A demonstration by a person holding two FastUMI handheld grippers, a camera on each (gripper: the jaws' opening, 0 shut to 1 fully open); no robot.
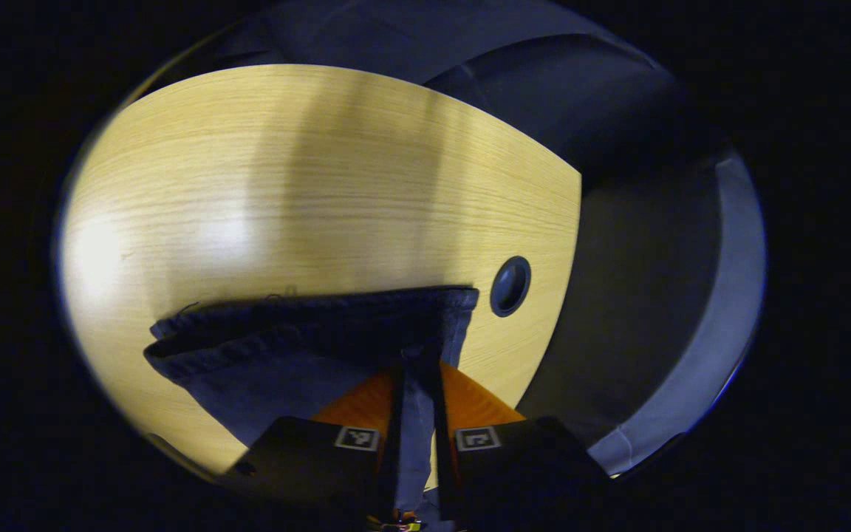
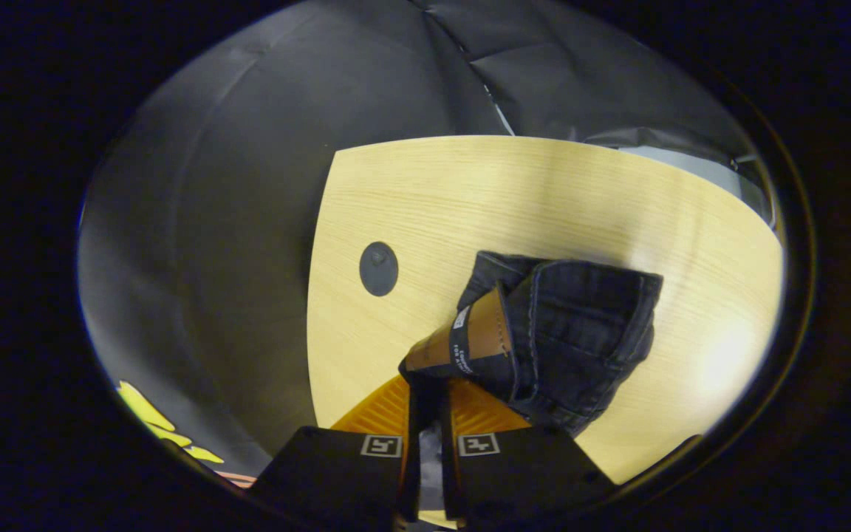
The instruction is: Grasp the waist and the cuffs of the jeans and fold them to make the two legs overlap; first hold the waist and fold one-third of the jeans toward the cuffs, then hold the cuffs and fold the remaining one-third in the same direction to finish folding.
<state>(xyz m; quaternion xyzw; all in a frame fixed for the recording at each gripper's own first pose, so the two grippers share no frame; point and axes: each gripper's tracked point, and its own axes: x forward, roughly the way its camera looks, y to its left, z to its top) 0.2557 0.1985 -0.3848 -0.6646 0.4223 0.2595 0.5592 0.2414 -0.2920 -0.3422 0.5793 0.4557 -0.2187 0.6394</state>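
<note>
My left gripper [image 1: 418, 384] pinches a fold of the jeans [image 1: 307, 332], both fingers pressed on the dark denim, which hangs above the desk [image 1: 285, 185] just beside its round grommet hole [image 1: 510, 286]. My right gripper [image 2: 425, 403] clamps the waistband by the leather patch [image 2: 470, 340], also near that hole.

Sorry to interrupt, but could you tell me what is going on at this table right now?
A person is folding dark blue denim jeans over a light wooden table with two handheld grippers. The left gripper is shut on the hemmed cuff end. The right gripper is shut on the waist end by its brown leather patch. Both ends appear lifted.
</note>
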